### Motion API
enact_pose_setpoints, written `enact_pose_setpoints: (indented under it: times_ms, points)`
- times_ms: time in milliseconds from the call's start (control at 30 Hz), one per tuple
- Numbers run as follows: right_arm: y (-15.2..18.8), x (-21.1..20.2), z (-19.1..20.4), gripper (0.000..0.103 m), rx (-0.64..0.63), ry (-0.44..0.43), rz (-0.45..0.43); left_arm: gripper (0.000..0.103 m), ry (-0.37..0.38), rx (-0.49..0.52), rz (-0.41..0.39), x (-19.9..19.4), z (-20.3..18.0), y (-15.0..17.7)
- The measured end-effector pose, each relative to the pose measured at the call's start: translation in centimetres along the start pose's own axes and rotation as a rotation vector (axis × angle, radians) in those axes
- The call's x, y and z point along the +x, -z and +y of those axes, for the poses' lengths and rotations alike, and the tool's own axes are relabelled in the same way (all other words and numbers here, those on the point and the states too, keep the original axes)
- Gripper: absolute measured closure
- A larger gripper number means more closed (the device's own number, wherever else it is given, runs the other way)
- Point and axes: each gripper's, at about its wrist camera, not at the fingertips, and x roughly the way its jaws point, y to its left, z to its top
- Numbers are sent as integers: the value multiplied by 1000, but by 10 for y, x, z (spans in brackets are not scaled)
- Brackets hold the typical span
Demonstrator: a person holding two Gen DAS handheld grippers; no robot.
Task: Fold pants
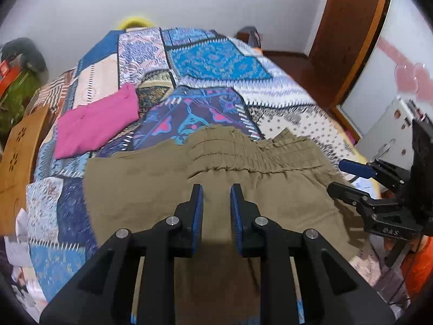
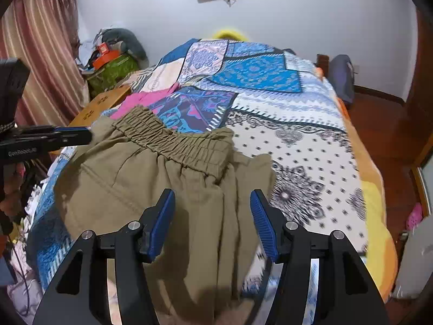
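Olive-green pants [image 1: 167, 187] lie on the bed, elastic waistband [image 1: 230, 151] away from me, legs running toward me under the grippers. They also show in the right wrist view [image 2: 130, 189], with the waistband [image 2: 173, 140] bunched. My left gripper [image 1: 216, 203] hovers over the pants just below the waistband, jaws a little apart, nothing between them. My right gripper [image 2: 212, 211] is open wide above the pants' right side, empty. The right gripper [image 1: 349, 178] also appears at the right edge of the left wrist view; the left gripper [image 2: 67, 138] appears at the left of the right wrist view.
A patchwork bedspread [image 1: 216, 62] covers the bed. A folded pink garment [image 1: 94, 124] lies at the left of the pants. A wooden stand [image 1: 19, 146] and clutter sit left of the bed. The wooden floor [image 2: 379, 113] is on the right.
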Motion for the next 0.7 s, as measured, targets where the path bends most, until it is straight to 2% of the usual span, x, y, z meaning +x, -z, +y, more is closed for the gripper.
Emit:
enact_pose_setpoints:
  times_ms: [100, 133, 167, 200, 233, 267, 333, 400, 500, 700]
  points:
    - [2, 17, -1, 49, 6, -28, 40, 81, -11, -6, 17, 18, 4, 0]
    - [3, 20, 1, 54, -8, -31, 43, 80, -14, -13, 15, 20, 7, 2]
    - [3, 22, 3, 62, -25, -32, 39, 76, -22, -19, 11, 23, 10, 3]
    - [3, 22, 4, 66, -42, -15, 33, 67, -32, -23, 5, 25, 12, 3]
    - [2, 21, 3, 75, -56, -2, 27, 62, -43, -29, 1, 26, 15, 4]
    - [2, 20, 2, 79, -65, 3, 23, 57, -43, -37, -5, 26, 18, 6]
    - [1, 20, -2, 82, -67, -1, 21, 56, -12, -67, 2, 29, 26, 7]
    - [2, 22, -5, 83, -75, 7, 17, 55, -2, -82, 6, 31, 29, 6]
    - [2, 23, -2, 83, -107, 43, 15, 49, -53, -41, -11, 30, 23, 7]
    - [-4, 9, 0, 79, -112, 70, 36, 50, -99, -8, -41, 8, 20, 11]
